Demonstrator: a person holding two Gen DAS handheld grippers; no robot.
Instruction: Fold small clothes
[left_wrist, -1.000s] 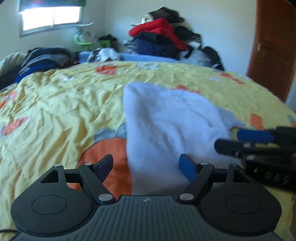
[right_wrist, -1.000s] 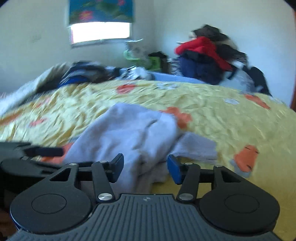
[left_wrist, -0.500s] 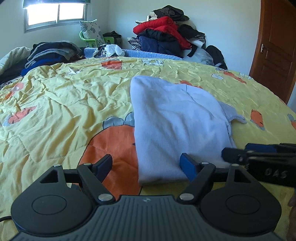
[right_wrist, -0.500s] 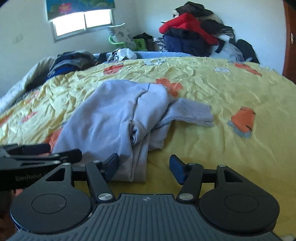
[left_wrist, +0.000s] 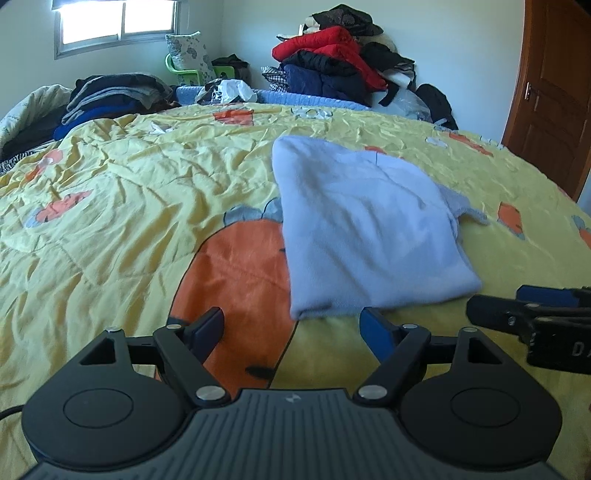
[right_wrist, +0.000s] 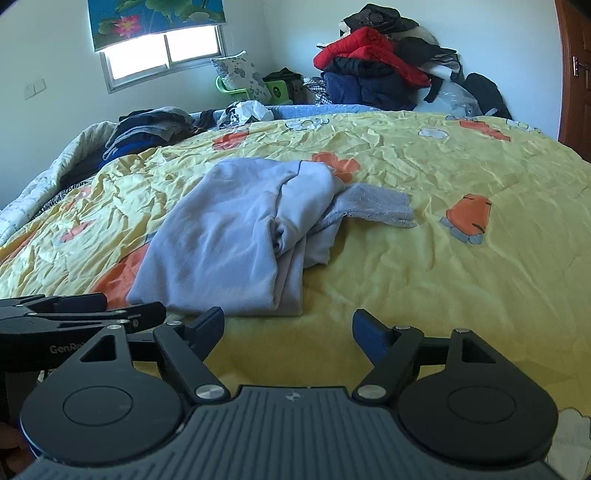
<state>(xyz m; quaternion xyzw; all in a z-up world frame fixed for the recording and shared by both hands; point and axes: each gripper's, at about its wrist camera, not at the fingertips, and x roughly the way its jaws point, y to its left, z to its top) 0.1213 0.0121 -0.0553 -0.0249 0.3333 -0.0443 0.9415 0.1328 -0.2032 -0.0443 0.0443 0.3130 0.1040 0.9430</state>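
Over the yellow bedspread (left_wrist: 122, 206), left tongs (left_wrist: 291, 328) gape wide and right tongs (right_wrist: 288, 326) are opening, both empty, near the lilac garment (right_wrist: 221, 243).

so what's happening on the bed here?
A person is folding a light blue garment on the yellow bedspread with handheld tongs in each hand. The garment lies folded over, one sleeve poking out at the side. The left tongs are open and empty just short of its near edge. The right tongs are opening with nothing between them. Nothing is gripped right now.
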